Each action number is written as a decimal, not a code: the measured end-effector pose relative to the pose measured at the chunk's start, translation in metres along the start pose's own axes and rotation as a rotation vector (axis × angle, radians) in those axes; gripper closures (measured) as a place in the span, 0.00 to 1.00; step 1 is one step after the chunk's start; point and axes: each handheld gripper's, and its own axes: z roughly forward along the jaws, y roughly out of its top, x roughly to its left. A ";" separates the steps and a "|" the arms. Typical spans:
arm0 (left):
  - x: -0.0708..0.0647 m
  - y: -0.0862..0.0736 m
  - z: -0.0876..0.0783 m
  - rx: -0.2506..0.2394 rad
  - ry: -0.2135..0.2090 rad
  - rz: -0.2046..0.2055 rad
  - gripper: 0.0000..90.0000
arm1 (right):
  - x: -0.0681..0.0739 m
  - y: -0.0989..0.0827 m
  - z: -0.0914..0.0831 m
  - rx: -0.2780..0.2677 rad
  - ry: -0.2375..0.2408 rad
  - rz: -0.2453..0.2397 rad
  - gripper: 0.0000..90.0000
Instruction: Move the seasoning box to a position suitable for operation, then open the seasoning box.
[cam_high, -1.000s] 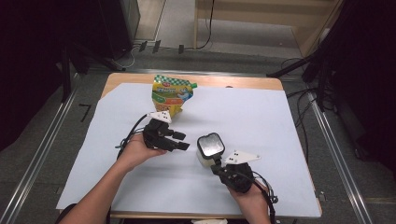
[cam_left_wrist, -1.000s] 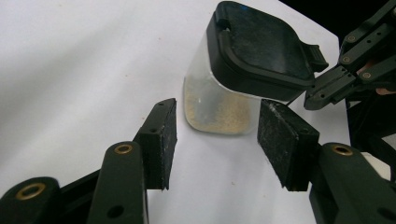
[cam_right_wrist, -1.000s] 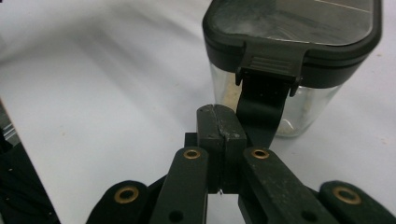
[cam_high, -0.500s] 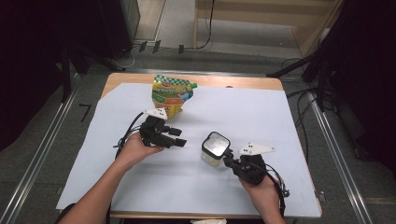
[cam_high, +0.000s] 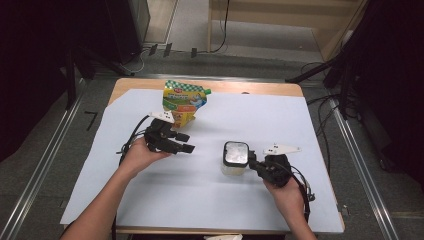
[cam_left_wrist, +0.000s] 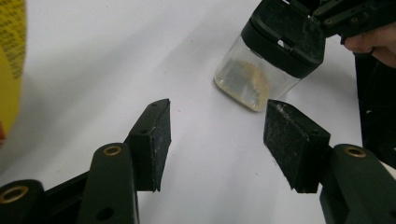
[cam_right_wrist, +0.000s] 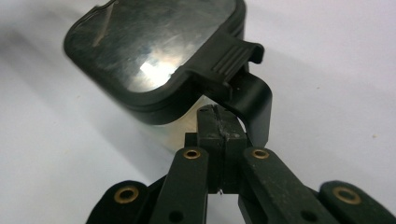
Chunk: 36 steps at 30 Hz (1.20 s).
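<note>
A clear square jar (cam_high: 235, 159) with a black lid (cam_right_wrist: 154, 56) stands on the white sheet right of centre. My right gripper (cam_high: 253, 163) is at its right side, jaws shut together (cam_right_wrist: 219, 119), the tips under the lid's black latch (cam_right_wrist: 233, 60) and against the jar wall. My left gripper (cam_high: 188, 143) lies left of centre and points right at the jar (cam_left_wrist: 252, 79). Its jaws (cam_left_wrist: 217, 112) are open, have just been opening, and have nothing between them. A green and yellow pouch (cam_high: 185, 101) stands just behind the left gripper.
A white sheet (cam_high: 200, 200) covers most of the wooden table (cam_high: 210, 85). Metal rails run along both sides of the table on the floor. Cables trail from each gripper across the sheet. The pouch's yellow edge (cam_left_wrist: 9, 60) is close to the left gripper.
My right hand has shifted to the right, and the jar has moved slightly right with it. The left hand has stayed about where it was, with its jaws a little wider.
</note>
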 end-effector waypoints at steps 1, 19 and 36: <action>0.001 0.001 -0.003 0.001 0.004 0.000 0.47 | -0.002 0.001 0.001 0.000 -0.001 0.001 1.00; 0.021 0.011 -0.027 -0.003 0.061 -0.011 0.48 | 0.019 -0.002 -0.025 -0.017 0.086 -0.023 0.84; -0.009 0.021 -0.003 0.009 -0.093 0.097 0.29 | 0.012 -0.002 -0.026 0.000 0.067 -0.024 0.99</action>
